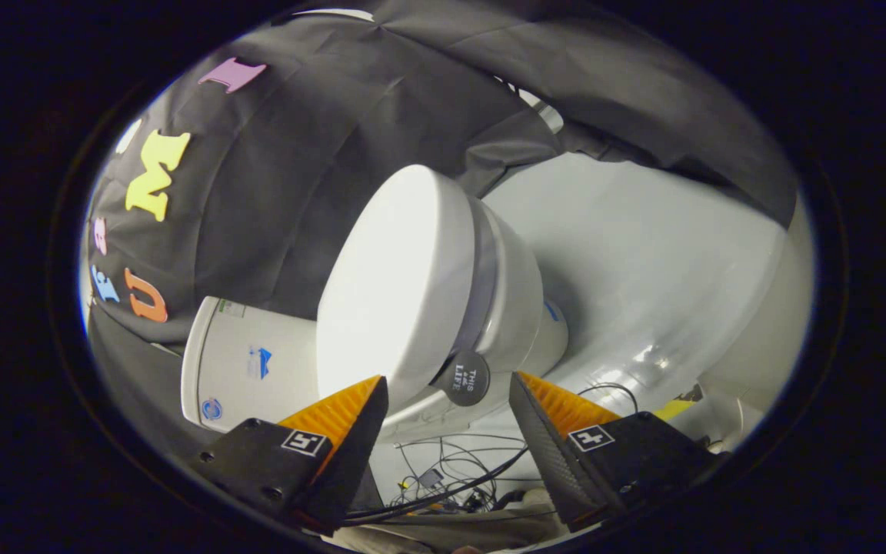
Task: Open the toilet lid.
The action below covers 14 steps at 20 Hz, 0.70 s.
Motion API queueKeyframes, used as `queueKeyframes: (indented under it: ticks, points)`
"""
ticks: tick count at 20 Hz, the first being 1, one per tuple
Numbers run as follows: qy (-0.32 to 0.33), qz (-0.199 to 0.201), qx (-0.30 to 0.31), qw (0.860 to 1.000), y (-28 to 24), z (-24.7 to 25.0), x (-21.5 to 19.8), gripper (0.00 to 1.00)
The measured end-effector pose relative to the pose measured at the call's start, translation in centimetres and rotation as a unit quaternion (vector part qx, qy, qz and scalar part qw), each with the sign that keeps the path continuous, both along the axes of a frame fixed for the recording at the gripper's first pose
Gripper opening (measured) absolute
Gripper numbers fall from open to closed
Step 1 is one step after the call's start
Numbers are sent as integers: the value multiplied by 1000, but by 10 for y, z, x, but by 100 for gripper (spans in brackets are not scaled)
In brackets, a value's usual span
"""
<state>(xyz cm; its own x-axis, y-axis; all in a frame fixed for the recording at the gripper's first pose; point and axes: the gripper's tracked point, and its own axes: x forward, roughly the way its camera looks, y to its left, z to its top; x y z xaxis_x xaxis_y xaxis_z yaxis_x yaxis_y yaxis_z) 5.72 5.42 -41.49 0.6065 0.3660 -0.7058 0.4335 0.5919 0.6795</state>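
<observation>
the tongs (449, 388) are standing spread wide, gripping nothing, with a clear gap showing between the two fingers (343, 412). the whole view is tilting, so the toilet (516, 296) is leaning across it. the toilet lid (393, 285) is lying shut against the bowl, its broad white face just ahead of the fingers toward 11 o'clock, and its lower edge is sitting close to the left fingertip; whether it is touching is hard to tell. a small round dark tab (464, 378) is sticking out at the lid's lower rim, right in the gap between the fingertips at about 12 o'clock. the tank (247, 362) is sitting beyond the left finger toward 10 o'clock, with a few small stickers on it. a glossy white floor (643, 261) is spreading out toward 2 o'clock. a tangle of dark cables (451, 477) is lying low between the fingers, toward 6 o'clock.
</observation>
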Motion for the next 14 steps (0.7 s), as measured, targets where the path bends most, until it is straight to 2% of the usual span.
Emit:
queueKeyframes:
  ticks: [4,6,14]
  points:
    - [8,-9,16,1000,2,-8,3,97]
    - [4,-6,20,1000,3,-8,4,92]
    - [3,-17,69,997,8,-9,16,65]
